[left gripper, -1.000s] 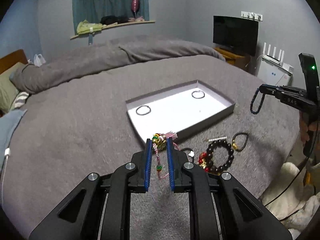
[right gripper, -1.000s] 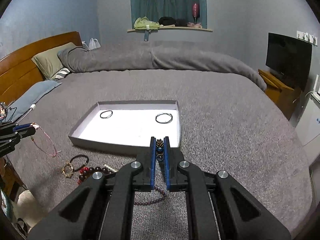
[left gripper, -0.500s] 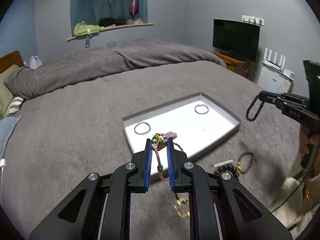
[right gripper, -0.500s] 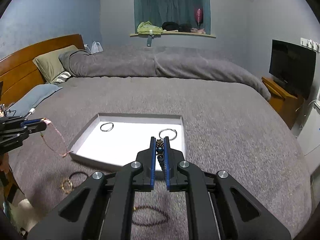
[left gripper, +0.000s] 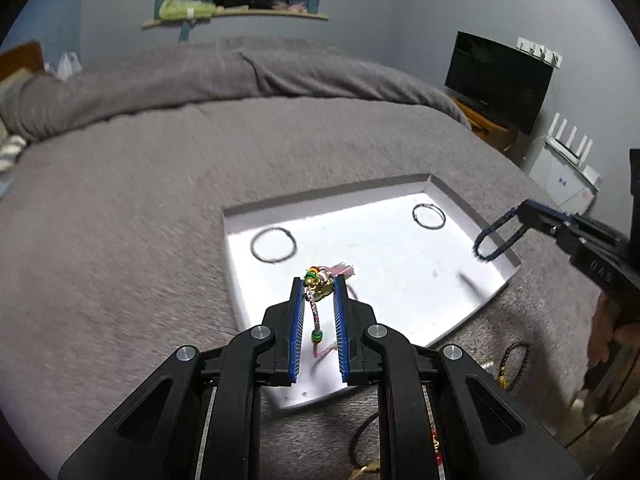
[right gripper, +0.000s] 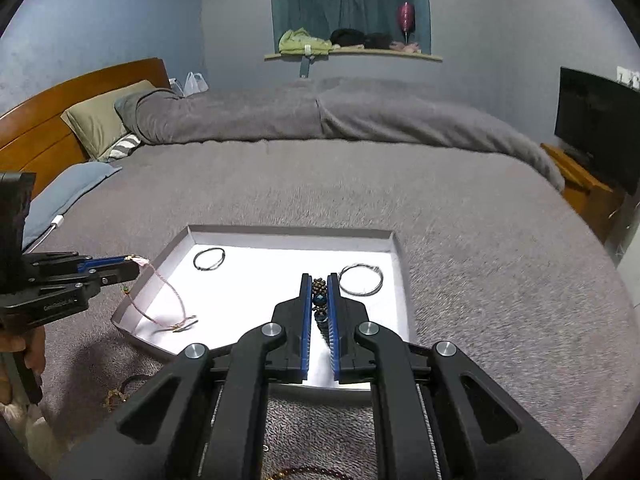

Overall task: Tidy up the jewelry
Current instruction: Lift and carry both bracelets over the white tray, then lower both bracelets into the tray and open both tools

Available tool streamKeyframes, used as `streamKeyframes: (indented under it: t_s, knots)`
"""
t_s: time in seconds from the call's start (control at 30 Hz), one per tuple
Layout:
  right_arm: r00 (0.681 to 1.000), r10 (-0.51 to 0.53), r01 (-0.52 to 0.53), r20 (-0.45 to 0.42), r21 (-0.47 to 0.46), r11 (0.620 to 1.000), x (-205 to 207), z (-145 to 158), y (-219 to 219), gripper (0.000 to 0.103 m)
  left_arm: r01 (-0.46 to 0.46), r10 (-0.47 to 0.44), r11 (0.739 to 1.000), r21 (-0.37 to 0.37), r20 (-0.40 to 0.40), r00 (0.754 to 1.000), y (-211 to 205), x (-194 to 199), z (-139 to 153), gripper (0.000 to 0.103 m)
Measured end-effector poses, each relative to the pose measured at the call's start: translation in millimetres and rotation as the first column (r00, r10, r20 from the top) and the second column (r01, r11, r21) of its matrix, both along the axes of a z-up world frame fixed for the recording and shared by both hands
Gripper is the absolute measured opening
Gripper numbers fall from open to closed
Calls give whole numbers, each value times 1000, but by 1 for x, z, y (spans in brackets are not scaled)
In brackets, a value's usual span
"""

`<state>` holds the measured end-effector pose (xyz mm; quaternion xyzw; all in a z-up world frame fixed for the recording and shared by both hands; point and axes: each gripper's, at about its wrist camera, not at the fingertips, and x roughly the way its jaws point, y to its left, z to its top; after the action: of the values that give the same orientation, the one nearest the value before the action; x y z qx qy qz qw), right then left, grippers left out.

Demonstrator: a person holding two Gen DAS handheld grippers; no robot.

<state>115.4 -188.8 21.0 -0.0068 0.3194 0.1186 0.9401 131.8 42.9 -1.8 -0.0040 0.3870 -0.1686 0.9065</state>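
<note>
Both hands loaded, both over the tray (right gripper: pixel 394 248) on the bed (right gripper: pixel 480 240). My left hand-held gripper (left gripper: pixel 318 280) is clenched on the pink cord bracelet (left gripper: pixel 316 312) at its charm cluster; the cord loop hangs below the tips, its tail trailing over the tray's near-left part in the right wrist view. My right hand-held gripper (right gripper: pixel 319 280) is clamped tight on the dark beaded bracelet (right gripper: pixel 319 300); beads show between the pads and the loop dangles at the tray's right edge in the left wrist view. Step in hand, as I read it: drop both pieces into the tray. To do it well: bring each one low over bare white floor before letting go, so the loop pools flat and doesn't hook on the tray wall. Keep the pink cord's tail inside the rim; it hangs close to the near wall. Place each piece apart from what's already there and from the other, so nothing tangles. The right loop sits right at the rim, so I'd move it inward first. Tray contents: one thin dark ring bracelet (right gripper: pixel 209 258) far-left, one thin wire hoop bracelet (right gripper: pixel 361 279) far-right, well apart, middle bare. Still out on the blanket near the tray's front edge: a dark cord bracelet (left gripper: pixel 514 364) plus a few more pieces, partly hidden behind the gripper bodies, can't tell how many.
</note>
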Motion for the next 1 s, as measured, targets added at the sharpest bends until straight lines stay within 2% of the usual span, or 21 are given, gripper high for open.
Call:
streamKeyframes:
  t_s: [0.13,0.27,0.6,1.0]
  knots:
    - [999,-1,0,-46,-10,1000,7,-17,-2,7,-8,10,998,56,-35,999,2,5,-17,15]
    - [996,-20,18,-88,-21,1000,12,-32,-7,7,-15,20,997,69,-65,998,6,9,-27,15]
    - [987,-42,35,-156,-47,998,19,-57,-13,7,1,10,990,138,-82,997,-2,12,-41,16]
    - [982,-71,56,-178,-85,995,26,-67,-18,7,12,4,981,193,-83,997,-11,13,-50,16]
